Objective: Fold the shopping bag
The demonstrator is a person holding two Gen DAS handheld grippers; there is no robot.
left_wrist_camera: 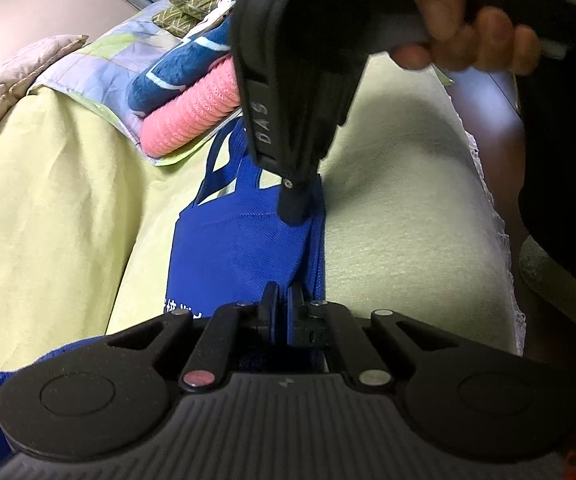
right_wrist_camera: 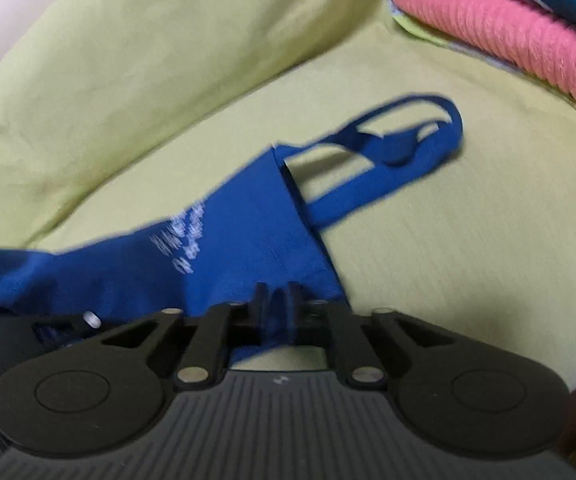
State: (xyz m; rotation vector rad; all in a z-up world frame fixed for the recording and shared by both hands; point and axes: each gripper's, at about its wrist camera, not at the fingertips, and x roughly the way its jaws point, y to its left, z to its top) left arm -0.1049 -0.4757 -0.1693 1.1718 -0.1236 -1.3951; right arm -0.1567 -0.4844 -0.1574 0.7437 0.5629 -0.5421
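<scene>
Pinching the blue shopping bag [left_wrist_camera: 228,248] at its near edge, the left gripper [left_wrist_camera: 282,300] is keeping its jaws pressed together on the cloth. Farther off, the right gripper [left_wrist_camera: 297,204] is coming down from above with a hand [left_wrist_camera: 459,28] wrapped round its body, its tip nipping the bag's upper right edge; in its own view the right gripper [right_wrist_camera: 278,300] is likewise clamping blue fabric. The right wrist view is blurring, so the white print [right_wrist_camera: 180,240] on the bag is not reading clearly, and the bag's left end is running out of view behind the gripper body. The bag is lying stretched between the two grippers, its handles [right_wrist_camera: 399,148] trailing away on the far side. Underneath, a pale green sheet [left_wrist_camera: 399,208] is covering a soft surface. At the far side a pink knit [left_wrist_camera: 192,116] and a blue patterned cloth [left_wrist_camera: 176,72] are lying stacked, with a beige cushion [left_wrist_camera: 12,80] sitting at far left.
</scene>
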